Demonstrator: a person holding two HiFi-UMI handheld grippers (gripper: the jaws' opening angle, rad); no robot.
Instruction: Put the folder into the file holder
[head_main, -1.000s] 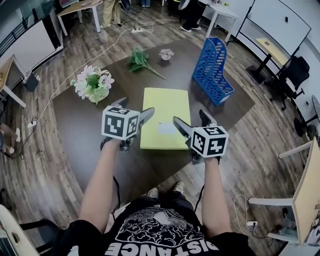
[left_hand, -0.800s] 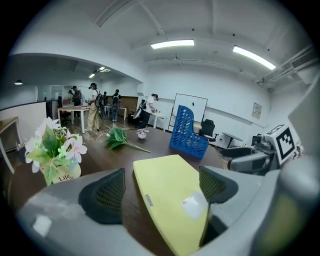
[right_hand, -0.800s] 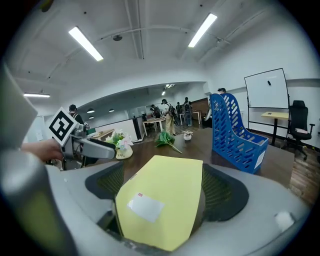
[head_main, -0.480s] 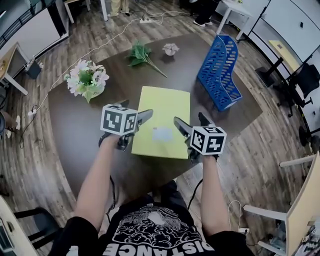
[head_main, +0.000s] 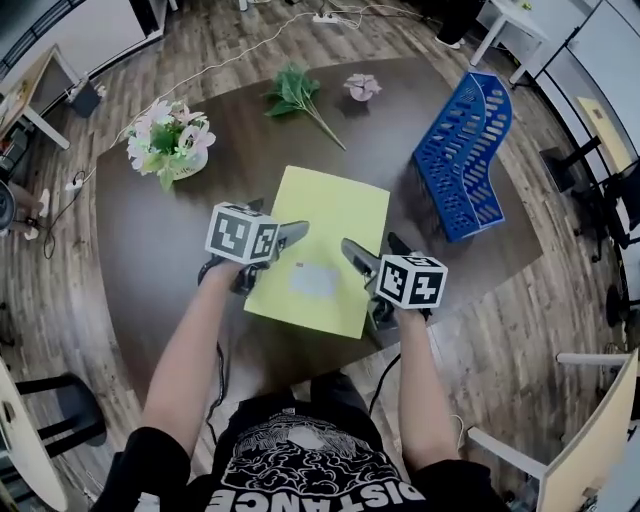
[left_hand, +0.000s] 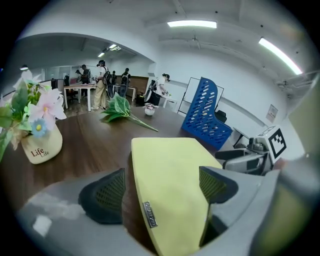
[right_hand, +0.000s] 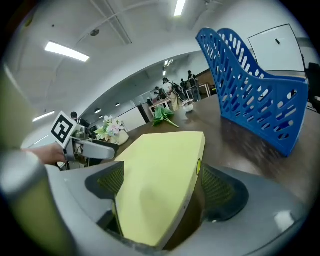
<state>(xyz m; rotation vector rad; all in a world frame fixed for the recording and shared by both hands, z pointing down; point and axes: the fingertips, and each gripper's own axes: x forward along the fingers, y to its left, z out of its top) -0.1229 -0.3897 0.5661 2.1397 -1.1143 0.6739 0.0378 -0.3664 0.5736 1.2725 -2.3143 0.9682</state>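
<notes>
A yellow folder lies flat on the dark brown table, its near end close to the table's front edge. The blue file holder stands upright at the table's right. My left gripper is open over the folder's near left corner. In the left gripper view the folder runs between the spread jaws of the left gripper. My right gripper is open at the folder's near right corner. The right gripper view shows the folder between that gripper's jaws, and the file holder to the right.
A pot of pink flowers stands at the table's left. A green sprig and a small pink flower lie at the far side. A cable runs over the wooden floor. People stand at desks far back.
Both grippers have closed in over the folder's near corners. The head view has shifted, so the table and folder now sit turned in the picture.
</notes>
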